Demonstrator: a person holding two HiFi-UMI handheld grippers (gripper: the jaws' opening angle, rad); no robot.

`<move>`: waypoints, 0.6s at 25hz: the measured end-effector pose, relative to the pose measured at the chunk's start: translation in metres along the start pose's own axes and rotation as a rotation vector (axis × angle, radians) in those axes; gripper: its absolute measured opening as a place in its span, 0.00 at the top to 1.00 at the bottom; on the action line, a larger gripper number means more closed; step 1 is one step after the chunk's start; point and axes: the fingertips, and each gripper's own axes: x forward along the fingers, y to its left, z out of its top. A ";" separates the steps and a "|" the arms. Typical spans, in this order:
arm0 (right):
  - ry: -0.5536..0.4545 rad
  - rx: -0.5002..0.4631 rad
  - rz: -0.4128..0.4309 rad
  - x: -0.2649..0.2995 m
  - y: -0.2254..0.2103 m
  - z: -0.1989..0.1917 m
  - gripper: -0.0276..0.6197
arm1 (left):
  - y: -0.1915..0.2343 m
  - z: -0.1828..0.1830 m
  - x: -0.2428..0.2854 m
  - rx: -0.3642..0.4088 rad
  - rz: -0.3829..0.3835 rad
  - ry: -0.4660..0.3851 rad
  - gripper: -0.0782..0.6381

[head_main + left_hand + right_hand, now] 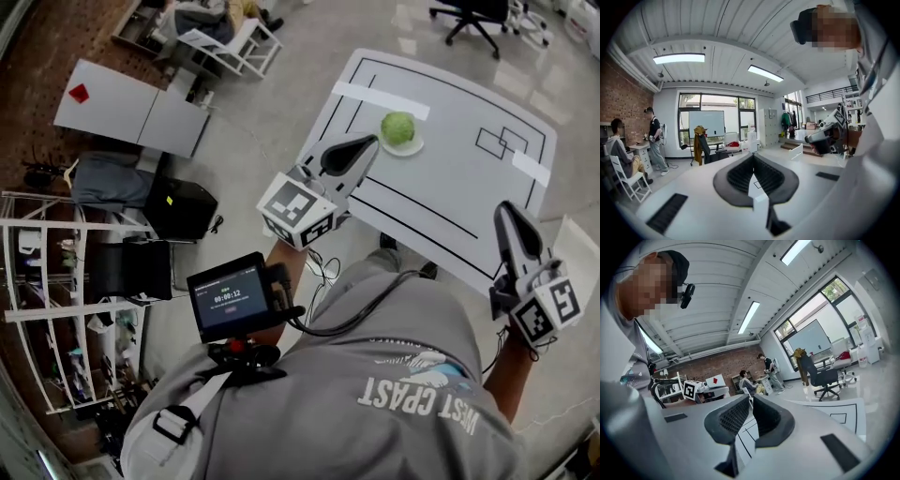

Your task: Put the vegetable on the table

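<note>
A green round cabbage [398, 128] rests on a small white plate [412, 147] on the white table [450, 178] marked with black lines. My left gripper [368, 143] hangs above the table's near left edge, just left of the cabbage and apart from it. Its jaws are shut with nothing between them, and the tips meet in the left gripper view [753, 155]. My right gripper [506, 206] is over the table's near right corner, far from the cabbage. Its jaws look shut and empty [749, 398]. Neither gripper view shows the cabbage.
A black office chair [478, 19] stands beyond the table. A white chair [239, 42], a white panel [131, 108], a black bag [178, 208] and a wire shelf [47, 309] fill the floor on the left. A small screen [230, 298] hangs at my chest. People sit at desks [747, 380] in the distance.
</note>
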 end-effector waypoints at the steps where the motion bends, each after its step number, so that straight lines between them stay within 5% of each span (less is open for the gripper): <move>1: 0.008 0.003 0.012 0.003 0.000 -0.007 0.91 | 0.000 -0.004 -0.005 -0.005 0.010 0.003 0.88; 15: 0.020 -0.137 0.022 -0.006 0.105 -0.008 0.91 | -0.024 0.019 -0.123 0.000 0.016 -0.116 0.88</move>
